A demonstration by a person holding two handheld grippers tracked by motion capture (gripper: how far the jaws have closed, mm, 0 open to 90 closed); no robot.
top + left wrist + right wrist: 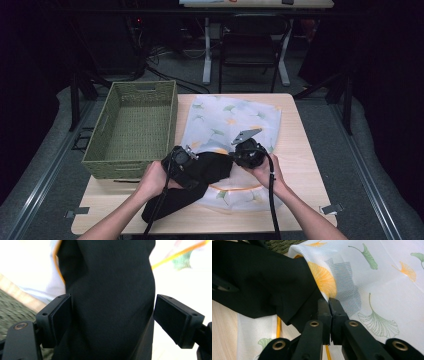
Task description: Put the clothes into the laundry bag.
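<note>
High view, centre: a black fabric garment (192, 182) is partly stuffed into the white mesh laundry bag printed with ginkgo leaves (225, 122) on the table (300, 150). Its long axis runs lower left to upper right, tail outside. Left gripper (112, 317) fingers stand wide around it; right gripper (329, 315) fingers are pinched together at the bag's rim. More stuffing remains, likely.

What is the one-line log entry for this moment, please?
left gripper: open around black cloth | right gripper: shut on mesh bag edge | basket: beside

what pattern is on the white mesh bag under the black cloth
Green and orange ginkgo-like fan leaves on the white mesh bag, clearest in the right gripper view.
</note>
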